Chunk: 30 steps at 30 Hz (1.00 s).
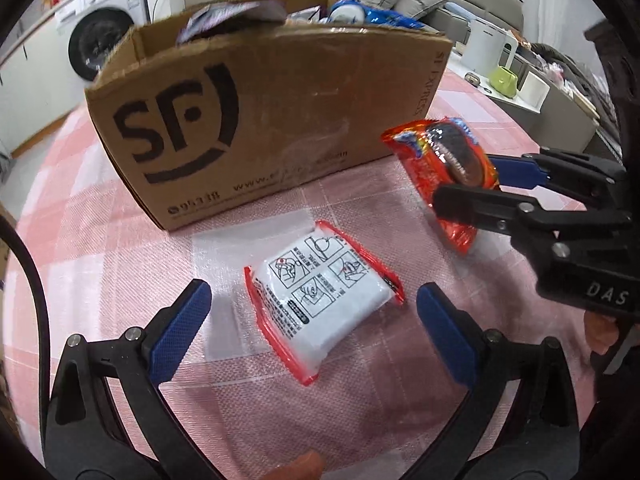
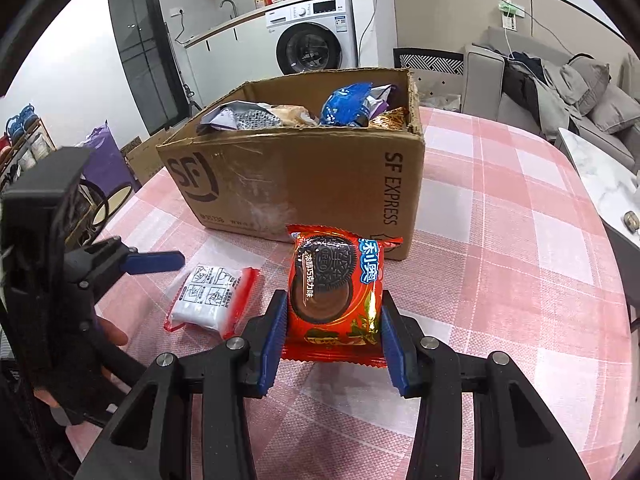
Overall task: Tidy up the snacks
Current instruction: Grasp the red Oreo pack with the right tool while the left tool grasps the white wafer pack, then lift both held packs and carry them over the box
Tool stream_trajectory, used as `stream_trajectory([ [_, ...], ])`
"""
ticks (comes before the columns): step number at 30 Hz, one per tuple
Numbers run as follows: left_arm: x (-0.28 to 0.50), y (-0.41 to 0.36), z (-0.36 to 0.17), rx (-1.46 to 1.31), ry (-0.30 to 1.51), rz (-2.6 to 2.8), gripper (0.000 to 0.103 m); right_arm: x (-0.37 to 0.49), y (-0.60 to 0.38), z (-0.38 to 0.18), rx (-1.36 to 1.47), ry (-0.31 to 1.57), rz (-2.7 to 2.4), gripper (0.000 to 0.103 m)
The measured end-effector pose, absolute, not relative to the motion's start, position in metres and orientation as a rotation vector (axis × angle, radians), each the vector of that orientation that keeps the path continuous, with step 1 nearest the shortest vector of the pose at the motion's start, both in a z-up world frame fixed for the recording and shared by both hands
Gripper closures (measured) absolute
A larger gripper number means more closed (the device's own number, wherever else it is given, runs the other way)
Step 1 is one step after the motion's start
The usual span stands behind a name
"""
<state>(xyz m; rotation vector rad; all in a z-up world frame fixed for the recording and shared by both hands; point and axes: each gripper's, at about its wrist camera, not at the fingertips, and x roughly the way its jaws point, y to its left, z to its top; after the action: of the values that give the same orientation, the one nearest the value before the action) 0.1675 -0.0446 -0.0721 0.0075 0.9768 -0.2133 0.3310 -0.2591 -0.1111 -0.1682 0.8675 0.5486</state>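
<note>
My right gripper (image 2: 332, 320) is shut on a red Oreo pack (image 2: 336, 284) and holds it upright above the table, in front of the cardboard SF box (image 2: 304, 176); the pack also shows in the left wrist view (image 1: 444, 172). My left gripper (image 1: 312, 312) is open, its blue pads on either side of a white snack pack with red edges (image 1: 324, 304) lying flat on the pink checked tablecloth (image 1: 120, 240). That pack also shows in the right wrist view (image 2: 212, 300). The box (image 1: 260, 120) holds several snack bags.
A washing machine (image 2: 316, 36) and counter stand behind the table. A sofa with clothes (image 2: 560, 84) is at the right. A white kettle (image 1: 488, 48) and green item (image 1: 502, 80) sit on a side surface beyond the table edge.
</note>
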Motion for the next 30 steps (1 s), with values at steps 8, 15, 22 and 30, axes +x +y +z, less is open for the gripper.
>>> stream_trajectory([
  [8,0.167,-0.046,-0.073,0.036,0.957,-0.226,0.036,0.331,-0.260,-0.112,-0.167,0.871,0.545,0.059],
  [15,0.158,-0.052,-0.065,0.045,0.921,-0.275,0.044,0.330,-0.260,-0.110,-0.167,0.868,0.551,0.059],
  [22,0.145,-0.057,-0.046,0.057,0.863,-0.285,0.044,0.327,-0.262,-0.103,-0.163,0.847,0.560,0.059],
  [30,0.127,-0.046,-0.014,0.035,0.792,-0.278,0.044,0.318,-0.267,-0.086,-0.153,0.805,0.576,0.059],
])
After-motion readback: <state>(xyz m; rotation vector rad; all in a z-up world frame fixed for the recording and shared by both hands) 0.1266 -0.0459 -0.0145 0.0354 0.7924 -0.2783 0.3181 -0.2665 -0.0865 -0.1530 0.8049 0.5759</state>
